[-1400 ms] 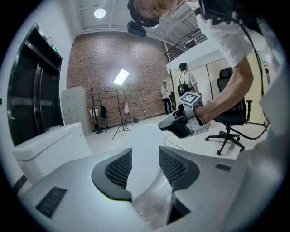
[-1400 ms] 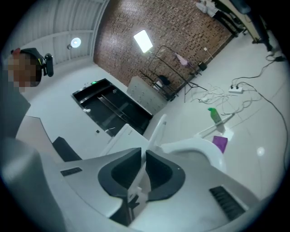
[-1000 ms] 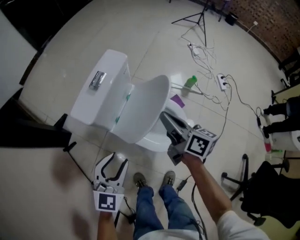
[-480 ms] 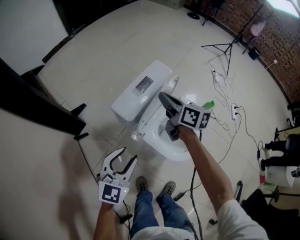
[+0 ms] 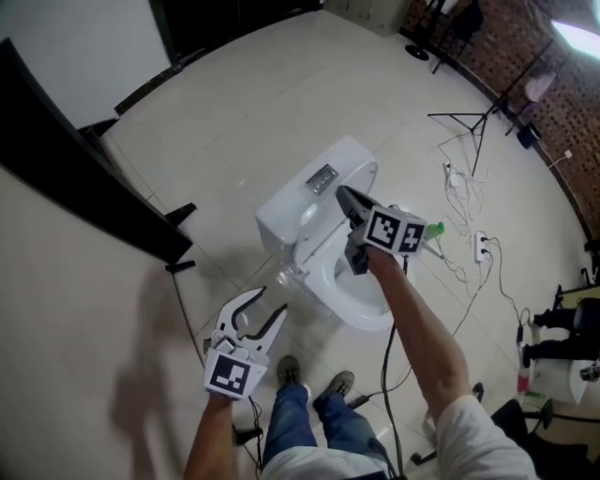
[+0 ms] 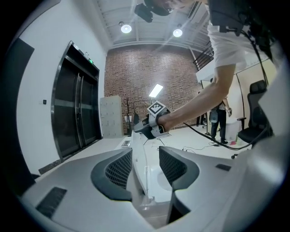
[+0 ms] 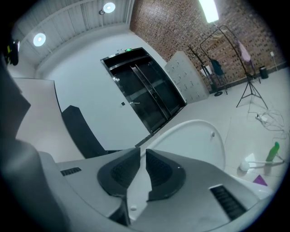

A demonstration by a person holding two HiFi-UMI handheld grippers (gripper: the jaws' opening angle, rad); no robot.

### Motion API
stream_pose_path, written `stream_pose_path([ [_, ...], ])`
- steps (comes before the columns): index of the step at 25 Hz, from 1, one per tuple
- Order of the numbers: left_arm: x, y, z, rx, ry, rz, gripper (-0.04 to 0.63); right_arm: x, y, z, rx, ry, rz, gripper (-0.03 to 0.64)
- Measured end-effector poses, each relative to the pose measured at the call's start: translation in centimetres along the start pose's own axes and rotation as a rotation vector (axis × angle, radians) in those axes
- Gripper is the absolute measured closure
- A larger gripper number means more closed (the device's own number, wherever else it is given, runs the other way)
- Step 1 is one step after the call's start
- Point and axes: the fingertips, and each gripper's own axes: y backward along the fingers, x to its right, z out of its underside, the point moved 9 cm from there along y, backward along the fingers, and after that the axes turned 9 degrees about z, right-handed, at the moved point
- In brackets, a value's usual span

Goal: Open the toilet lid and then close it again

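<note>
bright and even under ceiling lamps and a strip light, white lid a touch washed out, soft shadow across the wall, strong fisheye bend and black corners in both gripper views.

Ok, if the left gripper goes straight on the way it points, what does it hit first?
Most likely the toilet, at its side near the hinge of the raised lid. The left gripper, jaws open, aims at it; how far is unclear.
</note>
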Motion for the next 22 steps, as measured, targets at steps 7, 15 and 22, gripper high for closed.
stream_pose_path([
  [7,0.2,1.4,-5.0,0.051,0.071,-0.020,0.416,-3.6,10.3,-2.1,0.137,0.284,-0.098,0.584],
  [15,4.2,1.2,-14.3,0.165,0.102,0.129,0.417,-6.4,29.0,-1.5,0.249,0.711,-0.117,0.584],
  [22,10.2,-0.6,-16.6,0.138,0.070,0.242,0.417,-3.3,39.2,3.3,0.237,0.675,-0.009,0.584],
])
